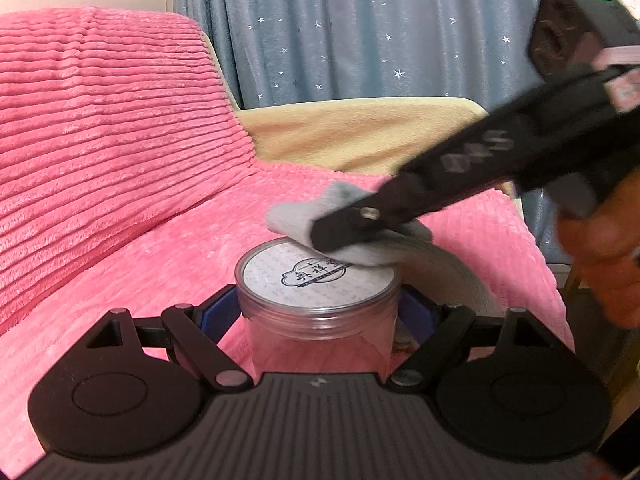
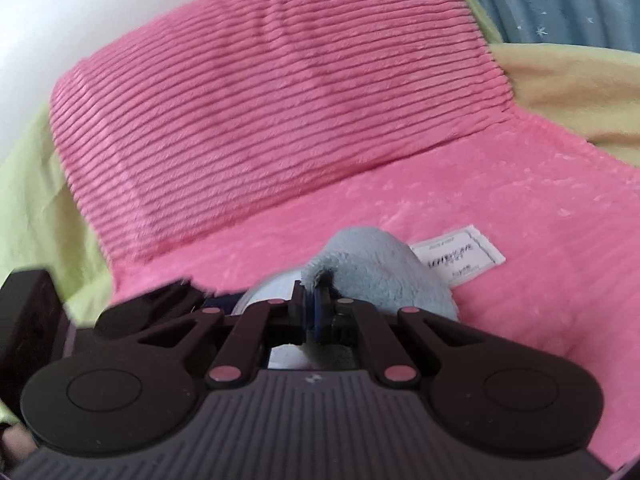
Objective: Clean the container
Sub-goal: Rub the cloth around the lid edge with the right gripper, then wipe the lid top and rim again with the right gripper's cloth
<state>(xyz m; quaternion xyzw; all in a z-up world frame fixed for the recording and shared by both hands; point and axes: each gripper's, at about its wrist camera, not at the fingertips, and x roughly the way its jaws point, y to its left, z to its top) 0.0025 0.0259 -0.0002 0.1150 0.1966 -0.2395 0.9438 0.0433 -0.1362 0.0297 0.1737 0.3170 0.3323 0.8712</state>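
Observation:
A clear round plastic container (image 1: 320, 312) with a white printed lid (image 1: 320, 272) stands upright on the pink blanket. My left gripper (image 1: 320, 314) is shut on the container's sides just below the lid. My right gripper (image 1: 340, 236) comes in from the upper right, shut on a grey cloth (image 1: 304, 216) and pressing it onto the far right part of the lid. In the right wrist view the right gripper (image 2: 316, 300) pinches the grey-blue cloth (image 2: 372, 276). A sliver of the lid (image 2: 260, 292) shows under it.
A pink ribbed blanket (image 1: 120, 200) covers a sofa seat and backrest. A beige sofa arm (image 1: 360, 132) and a blue starred curtain (image 1: 360, 32) are behind. A white fabric label (image 2: 460, 256) lies on the blanket. A hand (image 1: 608, 256) holds the right gripper.

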